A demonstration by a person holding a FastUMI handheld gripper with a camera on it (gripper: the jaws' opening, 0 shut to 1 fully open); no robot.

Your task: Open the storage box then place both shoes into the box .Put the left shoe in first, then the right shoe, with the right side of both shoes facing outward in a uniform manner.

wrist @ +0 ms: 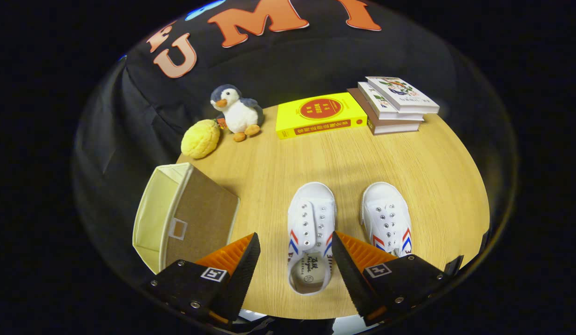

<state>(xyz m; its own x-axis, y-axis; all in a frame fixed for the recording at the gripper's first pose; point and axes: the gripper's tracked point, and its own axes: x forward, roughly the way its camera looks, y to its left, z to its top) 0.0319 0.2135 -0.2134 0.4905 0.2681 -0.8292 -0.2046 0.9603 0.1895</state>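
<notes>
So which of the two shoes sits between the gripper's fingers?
The shoe nearer the box; the open gripper straddles its heel. The other shoe lies outside.

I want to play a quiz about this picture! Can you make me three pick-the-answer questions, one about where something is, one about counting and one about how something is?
1. Where is the left shoe?
A. Between the fingers of the hand-held gripper
B. Inside the storage box
C. On the books

2. How many books are in the stack beside the yellow book?
A. One
B. Three
C. Six

3. How is the hand-held gripper?
A. Open
B. Shut on a shoe
C. Shut on the penguin

Answers: 1 A, its heel lies between the fingers; 2 B, three covers are stacked; 3 A, the fingers are spread wide.
</notes>
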